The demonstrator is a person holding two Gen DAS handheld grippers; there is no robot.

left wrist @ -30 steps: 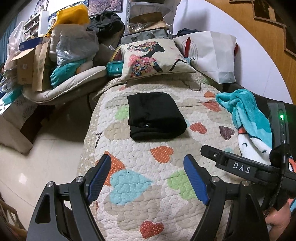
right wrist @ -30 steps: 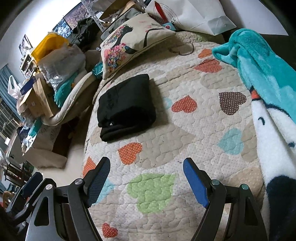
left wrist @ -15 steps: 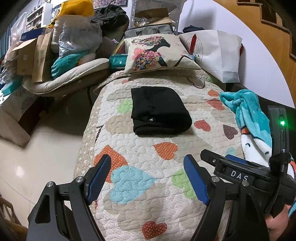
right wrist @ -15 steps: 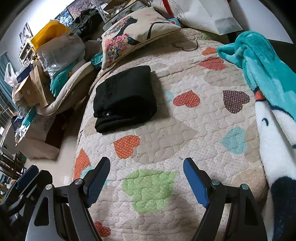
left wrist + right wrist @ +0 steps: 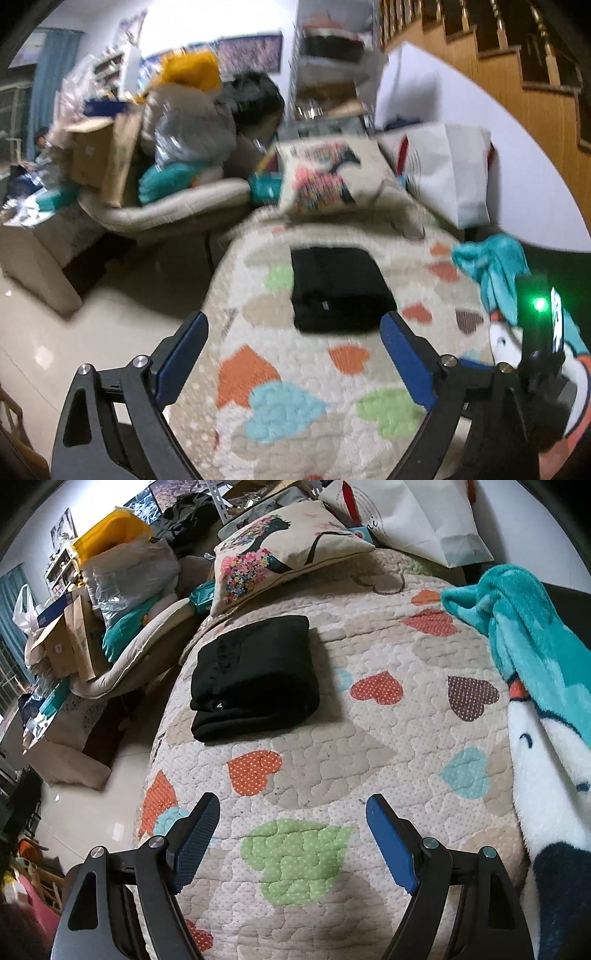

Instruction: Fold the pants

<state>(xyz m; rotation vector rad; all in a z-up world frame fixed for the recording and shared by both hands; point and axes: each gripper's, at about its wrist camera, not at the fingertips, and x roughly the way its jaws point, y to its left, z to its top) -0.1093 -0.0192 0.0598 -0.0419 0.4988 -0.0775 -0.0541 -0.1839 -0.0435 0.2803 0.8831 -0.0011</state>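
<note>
Clutter fills the far side of the room in the left wrist view: cardboard boxes (image 5: 99,158), stuffed bags and a wooden staircase (image 5: 498,48) at upper right, all smeared by motion blur. Nearer lies a bed under a heart-patterned quilt (image 5: 295,369). The left tongs (image 5: 293,360) are released, jaws wide apart with nothing between them, hanging above the quilt. The pants (image 5: 338,290) sit ahead of the tongs and just past the fingertips, a compact black rectangle that looks fully folded. Beyond them is a printed pillow (image 5: 332,177), and a teal blanket (image 5: 495,266) is bunched ahead and to the right.

Sharper in the right wrist view, the same quilt (image 5: 369,738) spreads under the right tongs (image 5: 291,834), which are likewise released and empty, well short of the cloth. Here the pants (image 5: 255,675) lie ahead and to the left of the tongs, near the bed's left edge, layers stacked and the thick fold facing the tongs. The pillow (image 5: 280,550) is farther ahead, and the teal blanket (image 5: 524,627) runs down the right side.

Judging by the neat bundle, folding seems done, and the step in hand looks like backing away. To do it well, keep both tongs spread and lifted clear of the quilt, so neither fingertip snags the stack or drags the blanket.
</note>
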